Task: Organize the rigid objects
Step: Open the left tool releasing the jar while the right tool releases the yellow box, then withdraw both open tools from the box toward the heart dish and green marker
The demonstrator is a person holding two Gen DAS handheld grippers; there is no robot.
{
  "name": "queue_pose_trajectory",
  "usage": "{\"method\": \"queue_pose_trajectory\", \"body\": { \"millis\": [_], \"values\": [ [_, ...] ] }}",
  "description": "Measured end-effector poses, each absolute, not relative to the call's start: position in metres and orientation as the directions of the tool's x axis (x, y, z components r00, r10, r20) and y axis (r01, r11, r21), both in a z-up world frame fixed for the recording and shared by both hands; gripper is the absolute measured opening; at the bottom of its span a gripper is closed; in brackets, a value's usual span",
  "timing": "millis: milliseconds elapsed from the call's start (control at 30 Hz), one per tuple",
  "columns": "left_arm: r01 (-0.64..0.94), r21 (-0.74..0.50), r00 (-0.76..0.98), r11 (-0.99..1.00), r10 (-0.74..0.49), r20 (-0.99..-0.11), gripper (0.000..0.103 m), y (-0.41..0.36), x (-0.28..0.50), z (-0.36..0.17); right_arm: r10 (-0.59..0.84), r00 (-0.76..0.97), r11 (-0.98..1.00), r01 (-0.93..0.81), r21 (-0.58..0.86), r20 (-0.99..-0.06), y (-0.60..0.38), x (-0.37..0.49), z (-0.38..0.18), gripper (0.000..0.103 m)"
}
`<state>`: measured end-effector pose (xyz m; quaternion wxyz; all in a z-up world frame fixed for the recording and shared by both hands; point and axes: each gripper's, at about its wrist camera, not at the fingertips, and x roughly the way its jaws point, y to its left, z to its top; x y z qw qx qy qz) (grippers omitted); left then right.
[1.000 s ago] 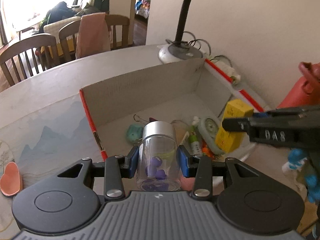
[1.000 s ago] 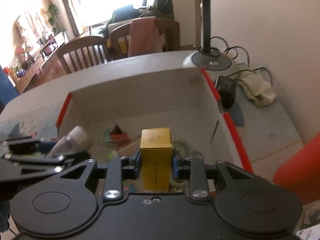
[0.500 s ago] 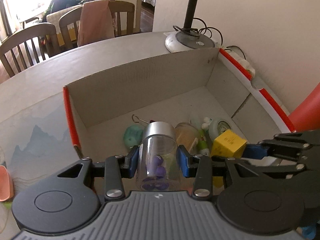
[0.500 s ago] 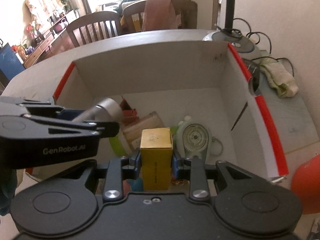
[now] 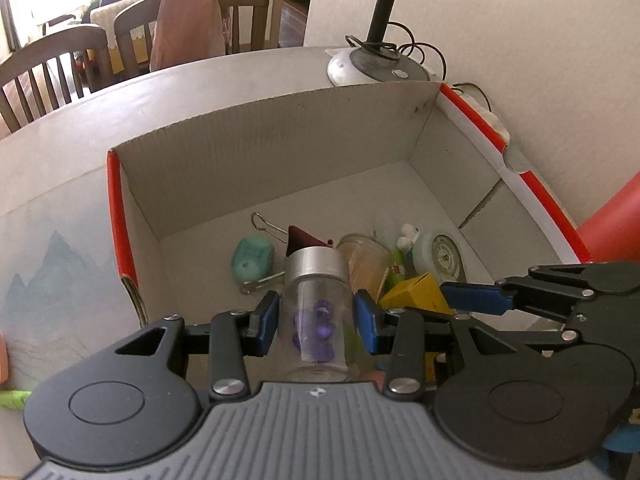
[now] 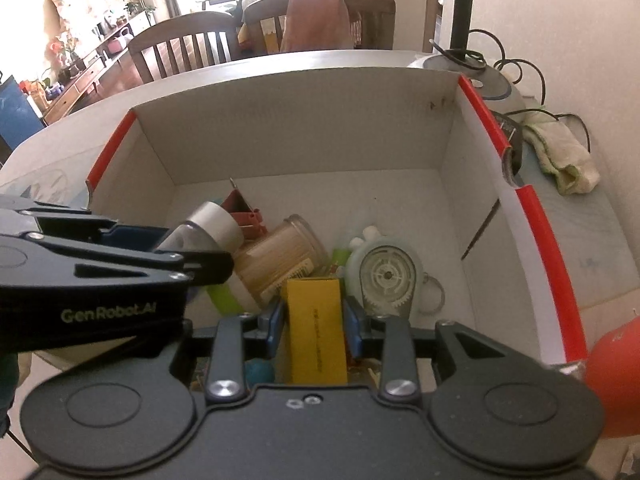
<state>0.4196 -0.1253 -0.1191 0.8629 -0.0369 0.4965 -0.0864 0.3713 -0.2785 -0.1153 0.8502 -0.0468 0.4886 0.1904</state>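
My left gripper is shut on a clear glass jar with a silver lid and purple beads, held over the near part of an open cardboard box with red edges. The jar also shows in the right wrist view. My right gripper is shut on a yellow box, held low inside the cardboard box, just right of the left gripper. The yellow box shows in the left wrist view.
The box holds a teal eraser, a red binder clip, a toothpick jar, a green tube and a round white gear toy. A lamp base stands behind. A cloth and an orange object lie right.
Both grippers have moved forward and down over the box, each keeping its object. The yellow box is now lower among the things inside.
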Motion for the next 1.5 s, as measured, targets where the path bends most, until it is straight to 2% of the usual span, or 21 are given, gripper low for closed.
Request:
{"method": "queue_pose_trajectory", "body": {
  "millis": [533,600,633,967,1167,1267,1500],
  "values": [
    [0.130,-0.212,0.518,0.968,-0.249,-0.819,0.044,-0.116,0.393,-0.103,0.308,0.484,0.910,-0.400,0.106,-0.819,-0.283,0.348,-0.089,0.042],
    [0.118,-0.219,0.523,0.969,-0.248,-0.815,0.054,-0.112,0.388,-0.100,0.312,0.491,0.912,-0.395,0.112,-0.814,-0.283,0.346,-0.087,0.045],
    [0.114,-0.225,0.527,0.968,-0.251,-0.812,0.054,-0.108,0.386,-0.098,0.312,0.495,0.913,-0.391,0.112,-0.811,-0.282,0.344,-0.085,0.046],
    [0.136,-0.247,0.575,0.959,-0.279,-0.769,0.055,-0.083,0.353,-0.073,0.348,0.542,0.920,-0.354,0.168,-0.765,-0.272,0.322,-0.056,0.053],
    [0.160,-0.237,0.622,0.958,-0.284,-0.730,0.055,-0.060,0.327,-0.052,0.375,0.575,0.913,-0.364,0.183,-0.728,-0.253,0.297,-0.036,0.063],
    [0.163,-0.235,0.643,0.958,-0.284,-0.711,0.064,-0.042,0.312,-0.042,0.396,0.581,0.906,-0.374,0.199,-0.711,-0.240,0.285,-0.029,0.064],
    [0.162,-0.220,0.673,0.962,-0.271,-0.688,0.065,0.005,0.275,-0.030,0.447,0.589,0.881,-0.418,0.221,-0.673,-0.199,0.251,-0.016,0.078]
  ]
}}
